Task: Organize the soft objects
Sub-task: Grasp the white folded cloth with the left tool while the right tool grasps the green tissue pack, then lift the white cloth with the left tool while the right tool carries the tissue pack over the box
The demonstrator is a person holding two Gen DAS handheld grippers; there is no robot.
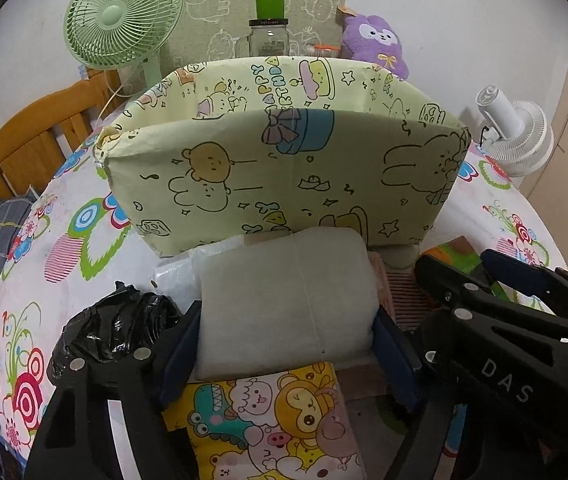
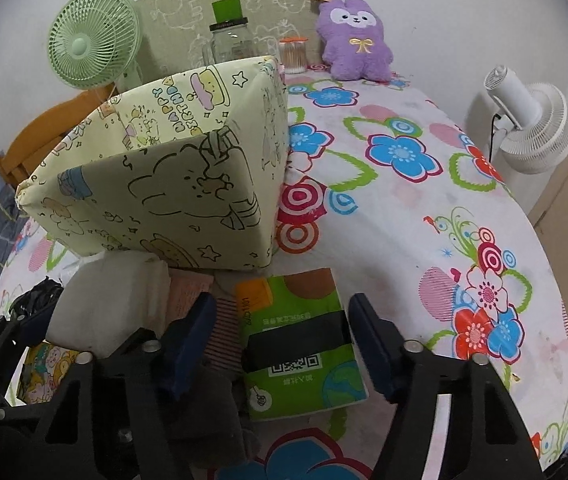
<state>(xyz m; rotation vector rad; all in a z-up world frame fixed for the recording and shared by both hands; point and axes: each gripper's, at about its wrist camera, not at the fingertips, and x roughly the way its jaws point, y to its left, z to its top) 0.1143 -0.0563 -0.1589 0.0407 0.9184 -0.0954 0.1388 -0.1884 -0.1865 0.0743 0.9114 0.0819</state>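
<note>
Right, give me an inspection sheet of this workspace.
Surface: floral cloth over the table.
Job's things: white pad between left gripper fingers; green pack between right gripper fingers; box open-topped behind them.
Clutter: black bag, cartoon pack, jar, purple plush.
Grippers: left shut on pad; right open.
Cables: black lead at white fan.
Surroundings: green fan, wooden chair.

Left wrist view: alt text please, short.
The left gripper is shut on a white soft foam block, in front of a pale green cartoon-print storage box on a floral tablecloth; the right gripper is alongside.
</note>
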